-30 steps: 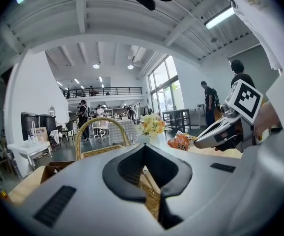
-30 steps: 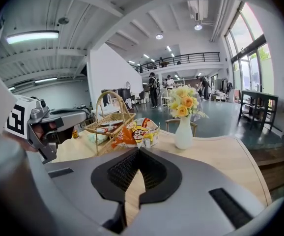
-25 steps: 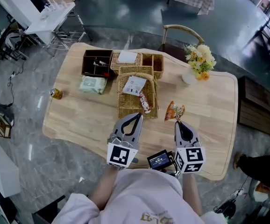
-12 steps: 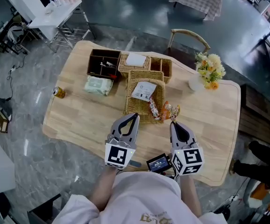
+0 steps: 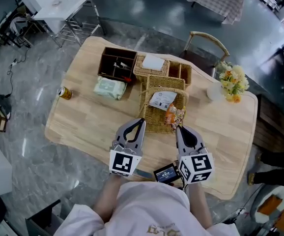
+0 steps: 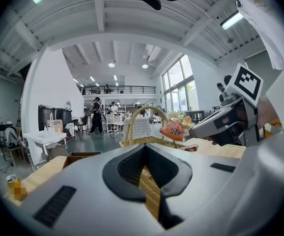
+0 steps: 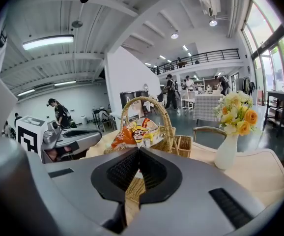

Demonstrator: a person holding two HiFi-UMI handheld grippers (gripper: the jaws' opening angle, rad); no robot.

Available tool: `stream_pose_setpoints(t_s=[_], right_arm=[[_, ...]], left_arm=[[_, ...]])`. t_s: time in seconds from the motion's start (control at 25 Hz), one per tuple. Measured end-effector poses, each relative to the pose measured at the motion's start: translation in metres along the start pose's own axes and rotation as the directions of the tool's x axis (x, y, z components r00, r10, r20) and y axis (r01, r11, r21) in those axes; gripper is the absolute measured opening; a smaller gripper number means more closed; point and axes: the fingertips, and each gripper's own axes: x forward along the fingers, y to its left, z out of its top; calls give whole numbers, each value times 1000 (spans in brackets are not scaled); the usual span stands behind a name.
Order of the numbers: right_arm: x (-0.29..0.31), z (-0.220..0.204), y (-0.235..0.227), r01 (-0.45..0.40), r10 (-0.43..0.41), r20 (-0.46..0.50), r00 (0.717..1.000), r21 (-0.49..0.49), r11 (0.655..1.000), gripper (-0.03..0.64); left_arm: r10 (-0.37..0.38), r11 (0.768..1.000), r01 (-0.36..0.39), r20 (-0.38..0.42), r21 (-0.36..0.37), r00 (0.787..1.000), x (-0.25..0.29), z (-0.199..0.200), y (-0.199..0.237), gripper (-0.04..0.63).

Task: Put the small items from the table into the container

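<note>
The right tongs point(image 5: 178, 128) are pinched shut on the edge of the orange snack bag point(image 5: 173, 116), which hangs over the near rim of the wicker basket point(image 5: 153, 124). The left tongs point(image 5: 141, 122), closed and empty, sit just beside the basket's near wall. The bag should clear the rim and handle before release. The pinch point and the basket floor beneath the bag are hidden.
</note>
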Motion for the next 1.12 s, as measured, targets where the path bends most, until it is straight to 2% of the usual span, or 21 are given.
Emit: stream_pose_setpoints(t_s=[0.08,0.2,0.28,0.6,0.8,0.92,1.12], right_arm=[[5,1,1,4,-4,-1,1000,11,1000,18],[10,1,2,21,-21,-8,1000,10,1000,19],[11,1,2,30,-30,-9,1000,13,999,20],[-6,3,-4,59,-60,16,998,31,998,40],[-32,2,-12,75,-77,71,995,21,997,38],[-51,3,-22,104,-105,106,989,14,995,35],[-91,12,-42,158,-163,202,966,42,987,18]], left_arm=[[1,1000,-2,9,16,1000,-1,-2,6,3],[19,1000,-19,-2,-13,1000,-2,-4,15,3],[14,1000,-14,11,2,1000,-2,-4,17,3],[-3,1000,3,32,22,999,-5,8,7,3],[-14,999,13,49,38,999,-9,18,-8,3],[-3,1000,2,44,21,999,-11,29,-18,3],[33,999,-33,36,14,999,-17,48,-28,3]])
